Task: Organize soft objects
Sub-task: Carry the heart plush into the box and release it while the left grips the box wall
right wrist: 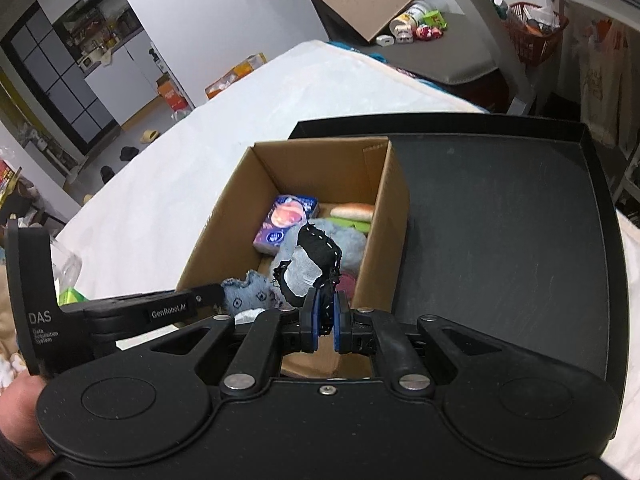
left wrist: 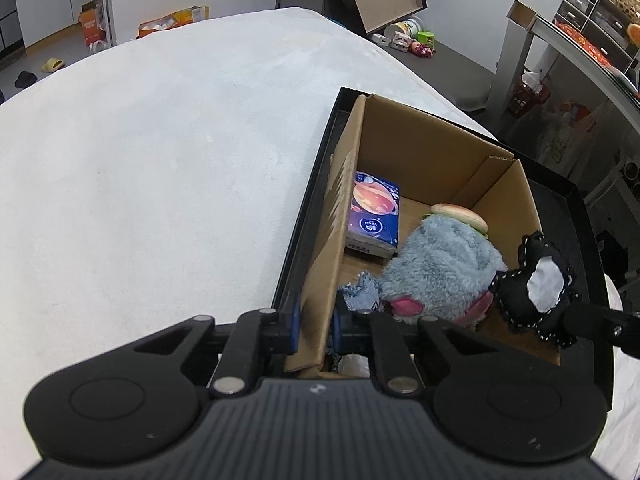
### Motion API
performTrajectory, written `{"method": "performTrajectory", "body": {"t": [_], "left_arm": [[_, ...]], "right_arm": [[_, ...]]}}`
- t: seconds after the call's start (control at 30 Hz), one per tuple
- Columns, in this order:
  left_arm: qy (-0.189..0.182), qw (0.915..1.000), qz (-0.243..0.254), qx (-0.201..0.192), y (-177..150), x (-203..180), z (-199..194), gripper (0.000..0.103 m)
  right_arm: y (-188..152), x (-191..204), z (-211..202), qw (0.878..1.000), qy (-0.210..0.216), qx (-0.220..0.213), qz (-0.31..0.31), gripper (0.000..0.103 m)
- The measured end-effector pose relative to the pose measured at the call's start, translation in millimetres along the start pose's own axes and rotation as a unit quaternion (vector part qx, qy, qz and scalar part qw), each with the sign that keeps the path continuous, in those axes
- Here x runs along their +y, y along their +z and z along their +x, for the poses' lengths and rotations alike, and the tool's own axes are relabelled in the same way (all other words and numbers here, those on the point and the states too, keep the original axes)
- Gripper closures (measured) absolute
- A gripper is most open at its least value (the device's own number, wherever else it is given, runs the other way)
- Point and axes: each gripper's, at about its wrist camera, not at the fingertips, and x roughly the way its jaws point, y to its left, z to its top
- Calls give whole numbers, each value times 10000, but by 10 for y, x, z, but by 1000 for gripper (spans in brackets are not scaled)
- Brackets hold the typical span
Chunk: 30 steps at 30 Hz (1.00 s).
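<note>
left hand-held gripper [right wrist: 200,300]: "GenRobot.AI" | its upright plate: "DAS Data Acquisition System"

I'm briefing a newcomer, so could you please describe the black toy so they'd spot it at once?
Find the cardboard box in the black tray. The black toy, pinched in the right gripper, is over the grey plush. Only it is black, with white stitching and a white patch.

A lived-in home room, cluttered with household goods

White cupboards [left wrist: 44,4] and a dark glass-paned cabinet [right wrist: 52,76] lined the walls, a yellow slipper [left wrist: 53,65] lay on the grey floor, toys and tubs [left wrist: 412,36] sat heaped by a drawer unit [left wrist: 588,0], and a red basket [right wrist: 536,36] stood under a shelf.
</note>
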Motion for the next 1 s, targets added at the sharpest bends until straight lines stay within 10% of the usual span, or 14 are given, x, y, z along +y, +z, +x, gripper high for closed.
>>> {"method": "performTrajectory", "body": {"t": [0.73,1.0], "left_arm": [[145,9996,29,225,131,-57,-64,83],[155,9996,194,137,207,-97,-299,61]], "right_arm": [[-5,-11,-56,9995,303,101,4,71],[66,1,-235,9995,291,-92,32,63]]}}
